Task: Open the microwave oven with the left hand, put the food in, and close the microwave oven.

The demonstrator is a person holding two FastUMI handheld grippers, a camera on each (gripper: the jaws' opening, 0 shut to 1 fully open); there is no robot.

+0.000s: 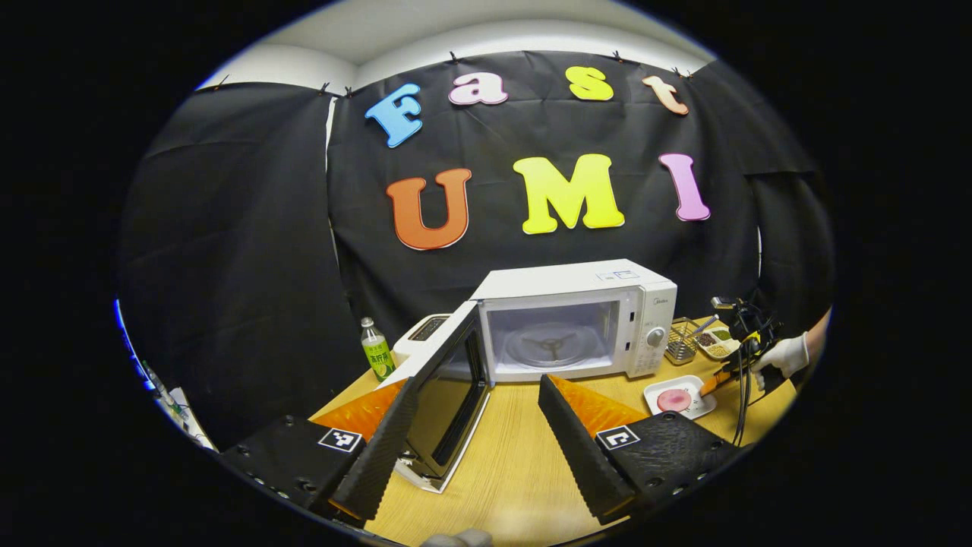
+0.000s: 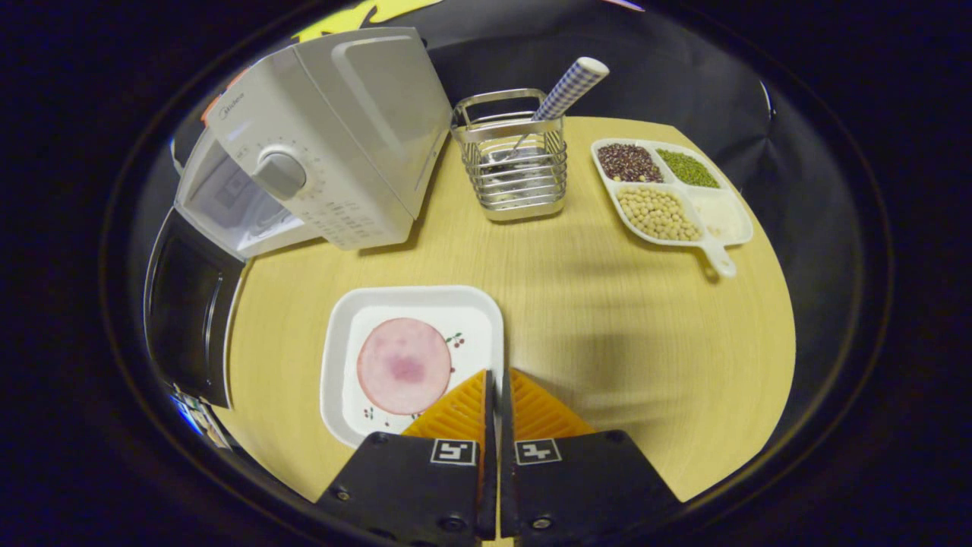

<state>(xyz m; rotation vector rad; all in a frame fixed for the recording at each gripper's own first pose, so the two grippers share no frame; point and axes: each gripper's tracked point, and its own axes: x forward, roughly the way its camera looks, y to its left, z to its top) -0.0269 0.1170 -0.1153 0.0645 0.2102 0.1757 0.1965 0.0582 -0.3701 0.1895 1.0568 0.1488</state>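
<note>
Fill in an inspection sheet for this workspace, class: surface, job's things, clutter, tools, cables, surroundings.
Surface: wooden table.
Job's things: microwave with its door swung open, cavity empty; white plate with a pink slice of food on the table.
Clutter: green bottle, wire basket holding a utensil, divided bean tray.
Tools: left tool open; right tool shut on the plate's rim.
Cables: black cable hanging from the right tool.
Surroundings: black cloth wall.

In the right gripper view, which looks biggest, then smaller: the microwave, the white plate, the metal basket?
1. Microwave, clearly biggest.
2. White plate.
3. Metal basket, though it sits farther from the camera, so its true size against the plate is unsure.
</note>
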